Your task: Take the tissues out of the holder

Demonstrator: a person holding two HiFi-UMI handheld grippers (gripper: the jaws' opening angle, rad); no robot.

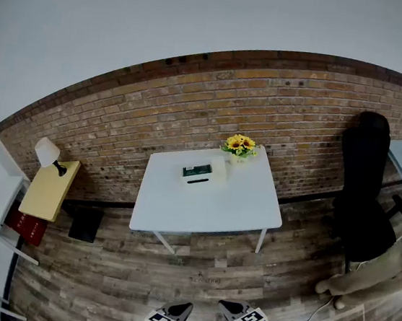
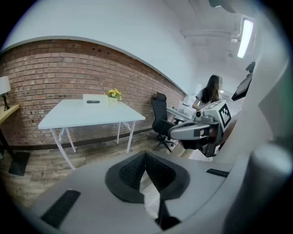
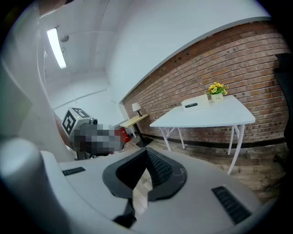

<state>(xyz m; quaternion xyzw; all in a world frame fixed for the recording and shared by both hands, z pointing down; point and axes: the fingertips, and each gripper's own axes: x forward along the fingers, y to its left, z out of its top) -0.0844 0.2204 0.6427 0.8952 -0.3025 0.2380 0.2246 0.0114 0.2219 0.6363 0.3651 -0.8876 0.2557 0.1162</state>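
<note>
The left claw [image 2: 145,157] and the right claw [image 3: 145,157] are both clenched, pad against pad, with nothing between the jaws. The tissue holder [image 1: 203,171] sits well ahead of them on the white counter [image 1: 209,212], just beside a small bunch of yellow flowers [image 1: 240,146]. The task looks not yet begun; the approach comes first. Next, I'd say, one claw must get close, part its jaws and pinch the top tissue.
</note>
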